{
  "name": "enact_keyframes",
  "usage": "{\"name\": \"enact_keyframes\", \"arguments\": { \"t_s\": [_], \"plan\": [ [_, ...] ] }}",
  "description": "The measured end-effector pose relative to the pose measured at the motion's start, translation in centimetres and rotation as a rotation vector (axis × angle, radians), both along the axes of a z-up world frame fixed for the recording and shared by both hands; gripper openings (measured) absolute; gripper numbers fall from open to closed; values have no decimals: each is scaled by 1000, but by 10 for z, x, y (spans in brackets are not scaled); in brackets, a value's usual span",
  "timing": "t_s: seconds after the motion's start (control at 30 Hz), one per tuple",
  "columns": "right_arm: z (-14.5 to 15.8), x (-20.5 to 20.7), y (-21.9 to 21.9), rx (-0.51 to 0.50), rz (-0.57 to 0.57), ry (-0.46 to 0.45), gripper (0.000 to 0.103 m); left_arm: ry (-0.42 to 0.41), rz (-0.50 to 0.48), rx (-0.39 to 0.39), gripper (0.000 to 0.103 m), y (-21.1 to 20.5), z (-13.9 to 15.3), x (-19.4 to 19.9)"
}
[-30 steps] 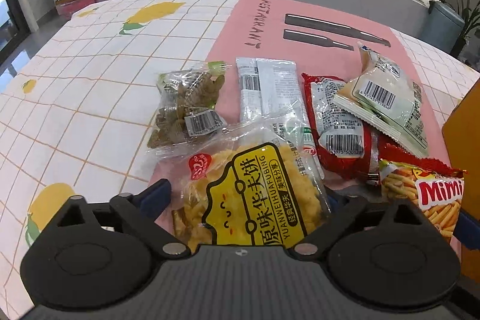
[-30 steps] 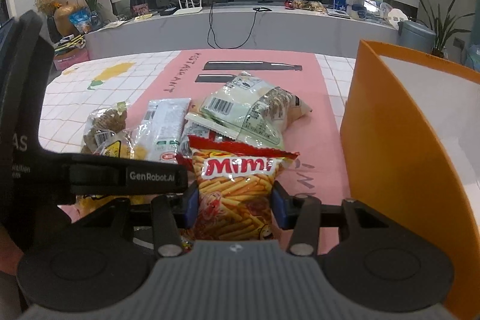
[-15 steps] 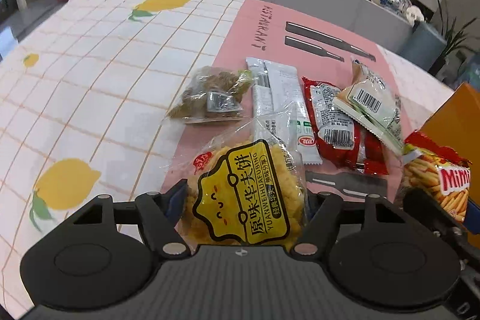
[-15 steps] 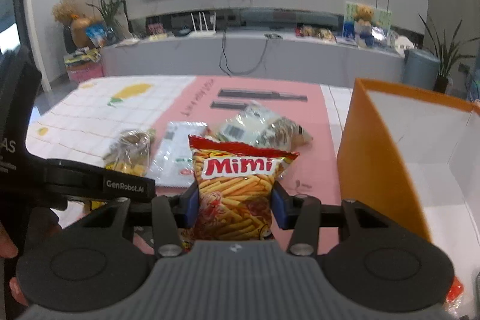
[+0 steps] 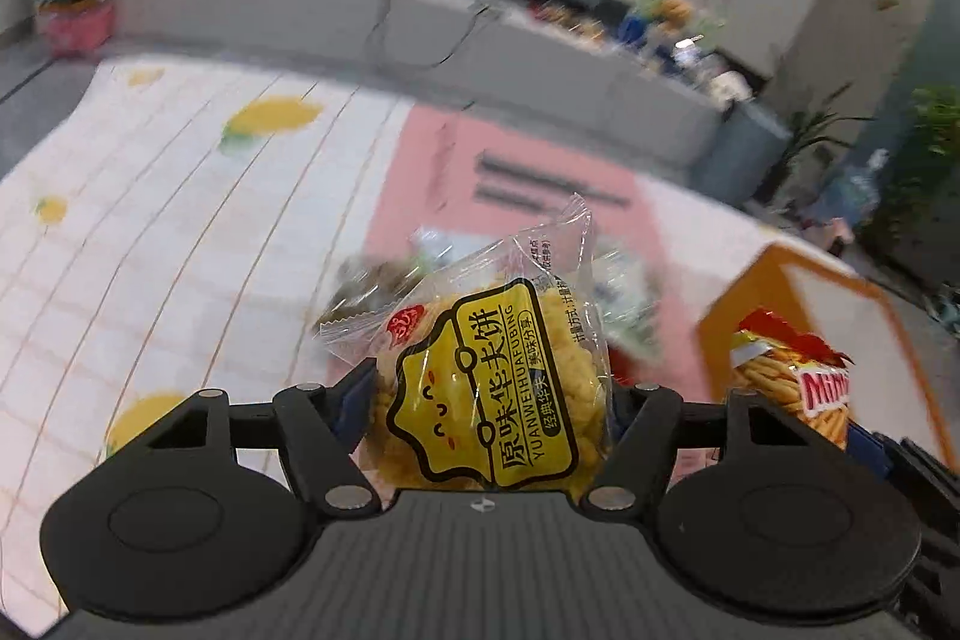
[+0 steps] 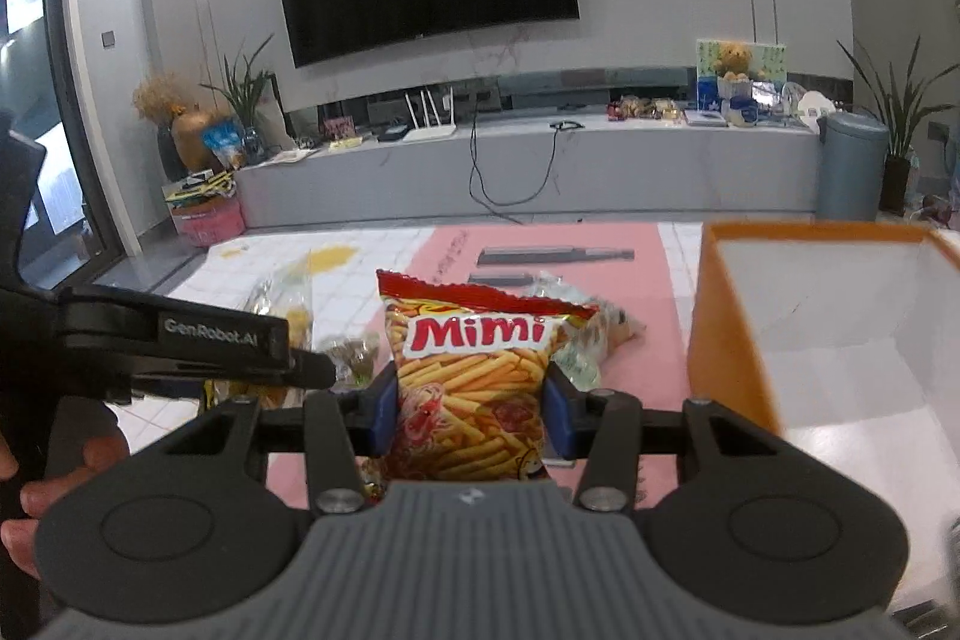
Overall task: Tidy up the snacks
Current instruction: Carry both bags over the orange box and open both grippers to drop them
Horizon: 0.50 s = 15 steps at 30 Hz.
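Note:
My left gripper (image 5: pixel 489 400) is shut on a clear pack of yellow wafer biscuits (image 5: pixel 480 370) and holds it upright above the table. In the right wrist view my right gripper (image 6: pixel 471 412) is shut on a red and orange Mimi snack bag (image 6: pixel 474 370), its blue pads (image 6: pixel 384 412) pressing both sides. That bag (image 5: pixel 792 388) also shows at the right of the left wrist view, in front of an open orange box (image 5: pixel 720 334). The box (image 6: pixel 714 340), white inside, stands just right of the Mimi bag. The left gripper's black body (image 6: pixel 180 340) reaches in from the left.
Other snack packs stay on the pink mat (image 6: pixel 660 280): a brown one (image 6: pixel 354 358) and a pale green-white one (image 6: pixel 576 346). The lemon-print tablecloth (image 5: pixel 180 220) spreads to the left. A person's hand (image 6: pixel 36 490) grips the left tool. A grey TV bench (image 6: pixel 540 172) lies beyond the table.
The left jaws closed onto the yellow wafer pack and lifted it off the table. The right gripper rose with the Mimi bag, and the orange box now sits closer on the right.

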State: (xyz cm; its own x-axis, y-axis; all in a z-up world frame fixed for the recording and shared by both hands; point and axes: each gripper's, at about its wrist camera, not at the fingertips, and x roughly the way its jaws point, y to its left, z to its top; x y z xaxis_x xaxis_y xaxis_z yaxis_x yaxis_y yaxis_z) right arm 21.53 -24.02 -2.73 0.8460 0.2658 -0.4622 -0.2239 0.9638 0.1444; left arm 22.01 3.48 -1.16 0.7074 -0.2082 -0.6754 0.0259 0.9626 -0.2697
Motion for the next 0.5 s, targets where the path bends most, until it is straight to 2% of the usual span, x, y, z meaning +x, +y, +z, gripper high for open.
{"name": "enact_keyframes", "arguments": {
  "t_s": [0.1,0.2,0.27,0.4,0.5],
  "plan": [
    [25,-12,-25,-18,-68,-34,46,-53,-53,-23,79,-15,19,-8],
    [43,-24,-64,69,-152,-51,46,-88,-112,-55,79,-31,34,-14],
    [51,-32,-86,93,-185,-69,47,-102,-149,-80,79,-42,42,-18],
    [51,-34,-115,36,-227,-59,47,-110,-232,-164,79,-55,47,-23],
    [37,-25,-136,55,-256,-4,47,-107,-289,-223,79,-61,46,-21]
  ]
}}
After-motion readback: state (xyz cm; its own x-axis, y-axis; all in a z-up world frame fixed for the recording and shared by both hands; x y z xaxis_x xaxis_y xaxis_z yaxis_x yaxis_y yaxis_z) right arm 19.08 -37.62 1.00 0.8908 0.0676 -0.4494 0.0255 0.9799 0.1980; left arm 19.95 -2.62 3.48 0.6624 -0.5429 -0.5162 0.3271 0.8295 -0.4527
